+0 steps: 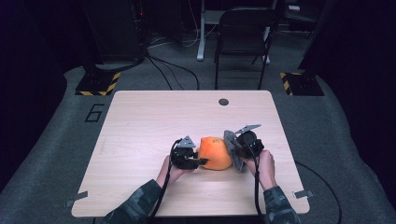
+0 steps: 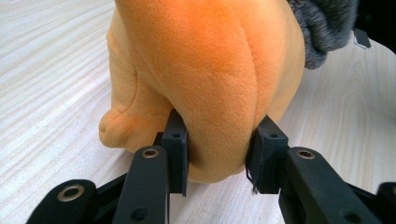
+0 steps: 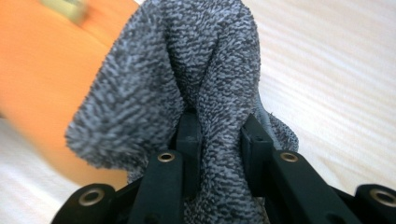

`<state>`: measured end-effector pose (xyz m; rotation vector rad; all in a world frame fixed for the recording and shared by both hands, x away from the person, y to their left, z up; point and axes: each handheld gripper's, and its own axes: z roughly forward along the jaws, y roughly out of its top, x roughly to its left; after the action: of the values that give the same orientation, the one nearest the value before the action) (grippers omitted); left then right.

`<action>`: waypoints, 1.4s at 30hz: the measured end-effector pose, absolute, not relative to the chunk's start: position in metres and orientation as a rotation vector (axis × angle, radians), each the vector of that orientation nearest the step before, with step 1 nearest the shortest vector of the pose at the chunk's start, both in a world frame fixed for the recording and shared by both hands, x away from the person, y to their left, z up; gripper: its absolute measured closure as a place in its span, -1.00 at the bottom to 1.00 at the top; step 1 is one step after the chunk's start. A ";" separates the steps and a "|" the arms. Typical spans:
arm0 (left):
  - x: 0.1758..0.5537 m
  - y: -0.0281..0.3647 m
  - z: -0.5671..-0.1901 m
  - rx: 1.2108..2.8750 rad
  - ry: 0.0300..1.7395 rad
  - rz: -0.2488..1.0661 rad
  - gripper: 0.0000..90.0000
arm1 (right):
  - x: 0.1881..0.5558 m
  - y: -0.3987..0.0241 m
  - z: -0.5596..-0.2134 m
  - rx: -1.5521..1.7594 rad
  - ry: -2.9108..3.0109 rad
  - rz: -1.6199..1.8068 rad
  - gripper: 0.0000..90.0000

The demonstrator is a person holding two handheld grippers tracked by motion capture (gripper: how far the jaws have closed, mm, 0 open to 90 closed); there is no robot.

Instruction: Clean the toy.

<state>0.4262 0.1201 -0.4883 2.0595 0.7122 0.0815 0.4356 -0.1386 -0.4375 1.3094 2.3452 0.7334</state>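
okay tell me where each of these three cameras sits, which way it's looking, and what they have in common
High view: above the person's side, looking forward and down on the table; forearms, left gripper, right gripper.
Left gripper view: rides the left gripper, looking along its jaws, clamped on the orange plush.
Right gripper view: rides the right gripper, jaws pinching the grey cloth.
Shared: all three show plush, cloth and table.

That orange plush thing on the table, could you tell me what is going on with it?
A person is working at the table with a gripper in each hand. The left gripper is clamped on the orange plush toy, holding it on the tabletop. The right gripper pinches a grey cloth and holds it against the toy's far side.
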 end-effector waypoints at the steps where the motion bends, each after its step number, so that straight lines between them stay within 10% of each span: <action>1: 0.426 0.120 -0.488 2.060 0.712 0.082 0.43 | 0.437 -0.140 -0.441 1.332 2.345 0.723 0.64; 25: 0.427 0.121 -0.489 2.054 0.716 0.082 0.43 | 0.455 -0.152 -0.485 1.450 2.387 0.585 0.64; 42: 0.429 0.122 -0.489 2.052 0.713 0.078 0.43 | 0.416 -0.144 -0.384 1.242 2.281 0.980 0.68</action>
<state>0.4288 0.1222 -0.4895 2.0524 0.7135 0.0779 0.4155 -0.1443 -0.3838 1.2422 2.2807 0.9796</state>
